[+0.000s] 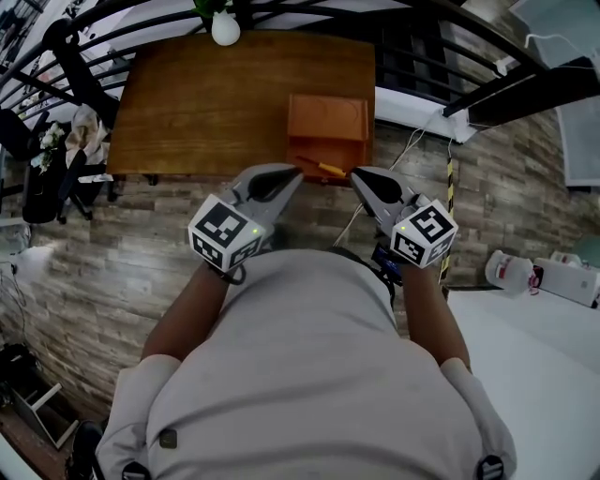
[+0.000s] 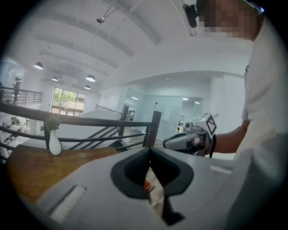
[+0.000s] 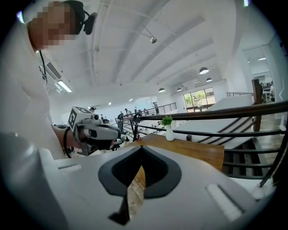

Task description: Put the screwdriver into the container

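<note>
An orange container [image 1: 328, 120] stands at the near right edge of a wooden table [image 1: 206, 103]. A thin screwdriver [image 1: 323, 168] with a yellow handle lies slantwise at the container's near side; I cannot tell whether it rests inside it or just in front. Both grippers are held close to the person's chest, short of the table. The left gripper [image 1: 291, 178] points at the container's near left corner, its jaws shut and empty. Just right of the screwdriver, the right gripper [image 1: 361, 180] is shut and empty too. Each gripper view shows its own jaw tips meeting, left gripper [image 2: 150, 152], right gripper [image 3: 141, 150].
A white vase [image 1: 225, 26] with a green plant stands at the table's far edge, with a dark railing [image 1: 441, 56] behind it. To the right is a white surface [image 1: 525, 328] with a bottle [image 1: 511, 272]. A cable [image 1: 412, 141] hangs right of the table.
</note>
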The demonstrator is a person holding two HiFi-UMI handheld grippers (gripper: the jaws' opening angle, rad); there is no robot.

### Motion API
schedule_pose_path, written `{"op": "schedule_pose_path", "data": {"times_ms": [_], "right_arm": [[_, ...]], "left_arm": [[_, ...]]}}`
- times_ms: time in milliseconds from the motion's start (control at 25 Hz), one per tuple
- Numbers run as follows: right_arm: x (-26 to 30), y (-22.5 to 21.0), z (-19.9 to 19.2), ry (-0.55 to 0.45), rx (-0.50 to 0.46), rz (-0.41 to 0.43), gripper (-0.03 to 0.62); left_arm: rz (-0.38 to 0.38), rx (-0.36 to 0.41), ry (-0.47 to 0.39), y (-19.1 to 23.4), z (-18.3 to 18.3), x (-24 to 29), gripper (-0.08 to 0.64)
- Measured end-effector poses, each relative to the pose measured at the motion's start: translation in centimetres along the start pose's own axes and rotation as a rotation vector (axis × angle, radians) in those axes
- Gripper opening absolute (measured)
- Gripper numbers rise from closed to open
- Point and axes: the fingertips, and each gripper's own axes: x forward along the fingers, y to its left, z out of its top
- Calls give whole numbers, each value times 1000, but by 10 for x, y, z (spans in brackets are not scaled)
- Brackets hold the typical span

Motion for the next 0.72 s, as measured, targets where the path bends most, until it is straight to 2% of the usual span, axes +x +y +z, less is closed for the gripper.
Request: {"op": "schedule_pose_path", "data": {"times_ms": [520, 720], "right_arm": [[-104, -10, -35, 6, -16, 83, 8], [-140, -6, -49, -1, -29, 109, 8]], "left_arm": [[58, -26, 1, -105, -12, 68, 3], [96, -36, 3, -139, -23, 75, 3]]}}
